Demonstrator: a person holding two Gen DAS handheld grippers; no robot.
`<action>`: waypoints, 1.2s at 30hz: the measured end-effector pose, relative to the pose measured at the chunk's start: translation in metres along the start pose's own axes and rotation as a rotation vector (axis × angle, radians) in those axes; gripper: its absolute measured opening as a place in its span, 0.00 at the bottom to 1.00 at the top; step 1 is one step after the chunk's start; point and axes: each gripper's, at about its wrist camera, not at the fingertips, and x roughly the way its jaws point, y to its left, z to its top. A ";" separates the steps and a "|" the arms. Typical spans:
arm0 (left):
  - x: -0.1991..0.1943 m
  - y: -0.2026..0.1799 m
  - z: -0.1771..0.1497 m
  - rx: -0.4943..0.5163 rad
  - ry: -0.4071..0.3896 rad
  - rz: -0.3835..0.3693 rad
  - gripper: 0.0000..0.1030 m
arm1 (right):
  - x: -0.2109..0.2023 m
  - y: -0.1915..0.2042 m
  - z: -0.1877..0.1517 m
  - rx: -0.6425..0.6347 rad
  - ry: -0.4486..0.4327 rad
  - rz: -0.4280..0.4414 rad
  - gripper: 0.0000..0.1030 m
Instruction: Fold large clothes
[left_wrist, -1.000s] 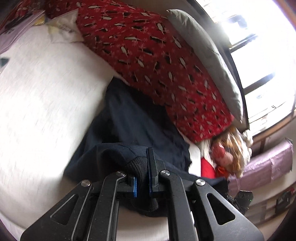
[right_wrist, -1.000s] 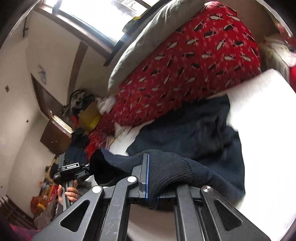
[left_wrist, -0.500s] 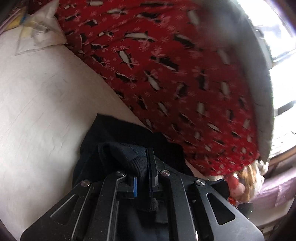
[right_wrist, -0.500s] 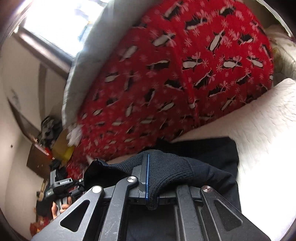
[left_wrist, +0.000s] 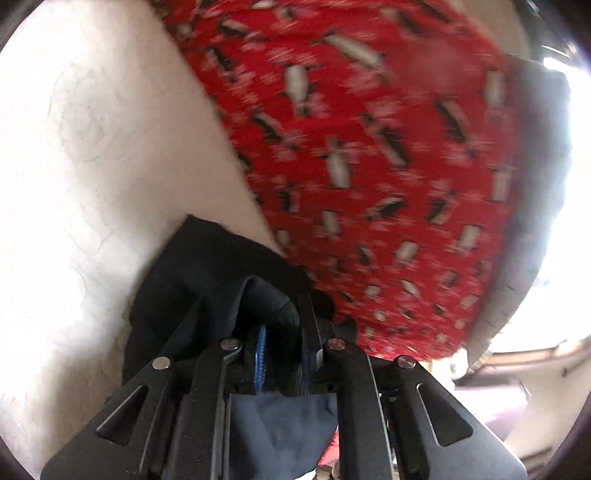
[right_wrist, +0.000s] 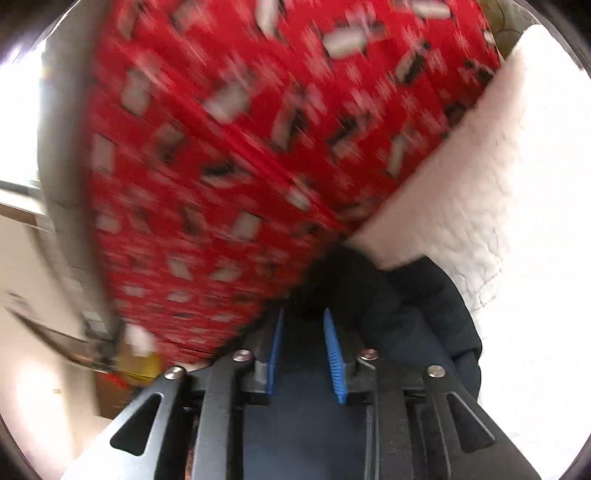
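Note:
A dark navy garment (left_wrist: 207, 266) lies on the white bed sheet (left_wrist: 92, 166) against the red penguin-print blanket (left_wrist: 369, 147). My left gripper (left_wrist: 282, 314) is low over the garment's far edge with its jaws parted and a fold of the knit cuff still lying between the blue pads. In the right wrist view the garment (right_wrist: 417, 314) lies under and beside my right gripper (right_wrist: 301, 317), whose blue pads stand apart with nothing clamped between them.
The red blanket (right_wrist: 240, 147) rises like a wall right in front of both grippers. A grey pillow (left_wrist: 535, 221) lies behind it by the bright window. White sheet (right_wrist: 498, 184) stretches to the right. Brown furniture (right_wrist: 110, 391) stands low left.
Both grippers carried the garment's edge forward to the red blanket and dropped low. Both have opened: the right has let go of the cuff, the left has loosened on it.

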 end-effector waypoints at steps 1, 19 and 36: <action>-0.007 -0.003 -0.003 0.019 -0.005 -0.009 0.11 | -0.013 0.001 0.002 -0.004 -0.028 0.021 0.40; 0.016 -0.009 -0.087 0.427 -0.027 0.457 0.35 | -0.016 0.001 -0.025 -0.278 0.004 -0.381 0.05; -0.034 0.002 -0.090 0.358 -0.125 0.339 0.36 | -0.071 0.013 -0.039 -0.288 -0.103 -0.366 0.12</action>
